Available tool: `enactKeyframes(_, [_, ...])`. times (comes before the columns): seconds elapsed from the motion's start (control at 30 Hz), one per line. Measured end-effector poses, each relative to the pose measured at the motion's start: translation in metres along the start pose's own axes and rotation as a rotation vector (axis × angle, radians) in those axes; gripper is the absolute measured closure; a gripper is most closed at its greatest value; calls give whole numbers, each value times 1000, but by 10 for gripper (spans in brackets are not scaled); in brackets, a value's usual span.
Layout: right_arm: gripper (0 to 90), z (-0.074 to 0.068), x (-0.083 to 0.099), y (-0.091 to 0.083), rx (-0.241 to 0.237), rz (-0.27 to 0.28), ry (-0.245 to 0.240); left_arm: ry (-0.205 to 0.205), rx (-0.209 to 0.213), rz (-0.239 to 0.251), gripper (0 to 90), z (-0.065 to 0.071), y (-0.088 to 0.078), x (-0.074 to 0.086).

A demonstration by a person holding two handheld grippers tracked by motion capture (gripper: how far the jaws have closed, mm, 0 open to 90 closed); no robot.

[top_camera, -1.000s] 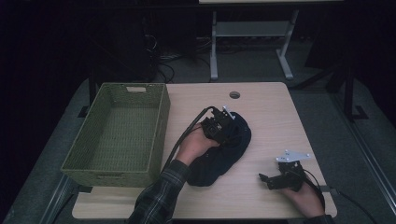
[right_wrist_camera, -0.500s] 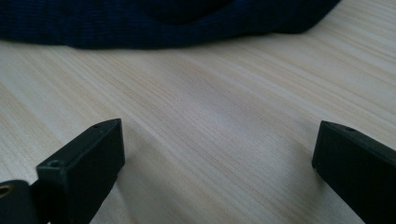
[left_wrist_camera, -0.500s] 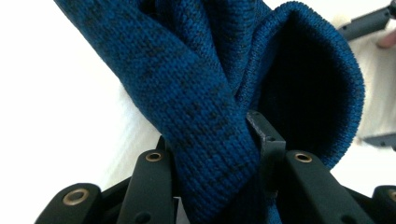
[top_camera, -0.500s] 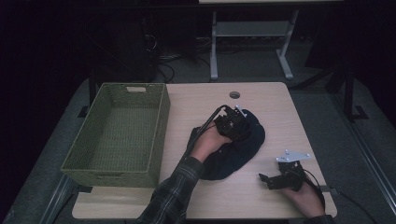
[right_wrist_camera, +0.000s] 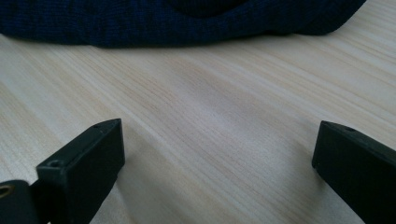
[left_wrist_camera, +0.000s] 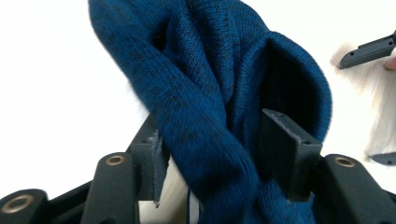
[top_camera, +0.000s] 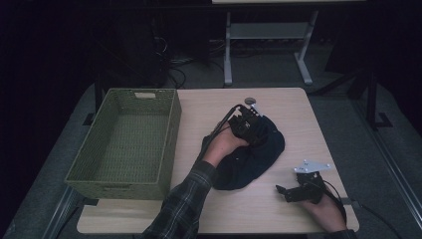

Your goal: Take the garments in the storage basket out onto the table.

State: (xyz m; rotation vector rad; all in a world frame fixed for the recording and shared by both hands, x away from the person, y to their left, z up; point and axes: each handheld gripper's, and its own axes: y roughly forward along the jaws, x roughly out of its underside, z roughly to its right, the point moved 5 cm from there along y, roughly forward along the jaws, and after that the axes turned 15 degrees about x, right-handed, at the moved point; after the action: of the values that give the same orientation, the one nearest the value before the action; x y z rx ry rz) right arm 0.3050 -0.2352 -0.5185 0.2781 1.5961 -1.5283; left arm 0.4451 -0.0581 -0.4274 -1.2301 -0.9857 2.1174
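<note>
A dark blue knit garment (top_camera: 249, 162) lies bunched in the middle of the wooden table (top_camera: 293, 112). My left gripper (top_camera: 258, 130) rests on its far part, the hand coming in from the lower left. In the left gripper view a thick fold of the knit (left_wrist_camera: 205, 107) runs between the jaws of my left gripper (left_wrist_camera: 210, 135). They have just been opening and stand apart, with the fold loose between them. My right gripper (top_camera: 282, 192) lies open near the front right edge, pointing left. Bare wood lies between the jaws of my right gripper (right_wrist_camera: 217, 140), with the garment (right_wrist_camera: 177, 21) farther off.
A green woven basket (top_camera: 171, 130) stands at the left of the table, nothing in it. A small round grommet (top_camera: 250, 101) sits near the far edge. A metal stand (top_camera: 268, 35) and cables are on the floor beyond.
My left hand has slid right and away, dragging the garment's top part with it, so the heap sits farther right. The right hand has kept still.
</note>
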Motion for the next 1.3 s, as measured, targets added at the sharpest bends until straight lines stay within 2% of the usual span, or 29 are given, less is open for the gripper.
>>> enactKeyframes(0.1, [20,0,0,0,-1,-3,4,19,-22,4,406,2,-16,1])
enactKeyframes(0.23, [20,0,0,0,0,-4,0,30,-43,57,387,8,-41,1])
enactKeyframes(0.3, [20,0,0,0,0,-2,0,31,-58,64,395,10,-53,4])
enactKeyframes(0.37, [20,0,0,0,0,-2,0,33,-68,56,439,12,-63,9])
enactKeyframes(0.43, [20,0,0,0,1,-3,-2,25,-73,49,536,14,-71,16])
enactKeyframes(0.57, [20,0,0,0,1,-2,-1,17,-82,38,640,17,-80,33])
enactKeyframes(0.73, [20,0,0,0,1,-2,-1,-11,-77,11,794,20,-79,58])
enactKeyframes(0.87, [20,0,0,0,0,-2,-2,-15,-68,-13,891,24,-68,77])
enactKeyframes(1.1, [20,0,0,0,0,-3,0,-16,-61,-36,898,30,-49,108])
enactKeyframes(1.3, [20,0,0,0,1,-2,-2,-37,-80,-40,893,25,-38,132])
